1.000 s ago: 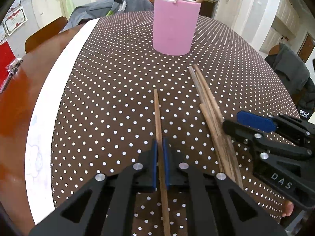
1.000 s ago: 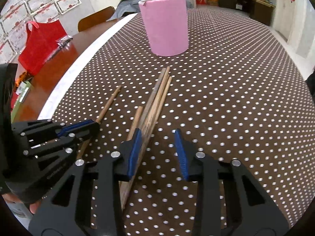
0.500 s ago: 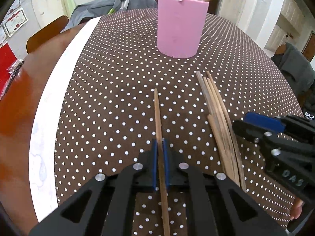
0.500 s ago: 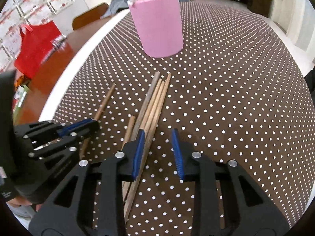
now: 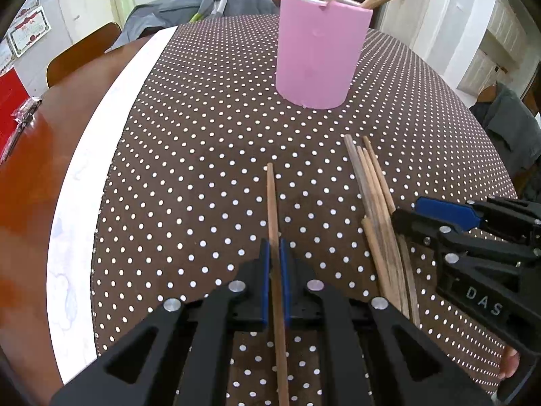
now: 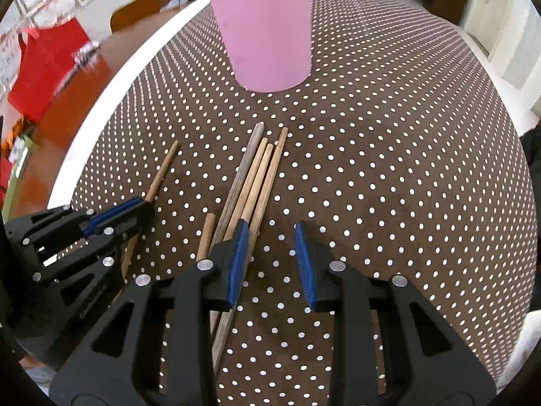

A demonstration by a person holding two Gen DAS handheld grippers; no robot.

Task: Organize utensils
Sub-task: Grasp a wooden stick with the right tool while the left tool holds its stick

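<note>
On my feed the far left is just bare brown table with a white strip along the edge of the polka-dot tablecloth; a red bag sits out there too, but it's smeared in the right wrist view. Next over, my left gripper is clamped tight on a single wooden chopstick, blue pads pressed to both sides; its near end runs off the bottom of the frame, so I can't see how long it is. Straight ahead stands the pink holder with a few sticks poking out, tops cut off by the frame edge. To the right, a loose bundle of chopsticks lies on the cloth, near ends hidden under my right gripper. Those jaws stand apart with only cloth between them; the left pad sits over the bundle's edge, and I can't tell whether it touches.
</note>
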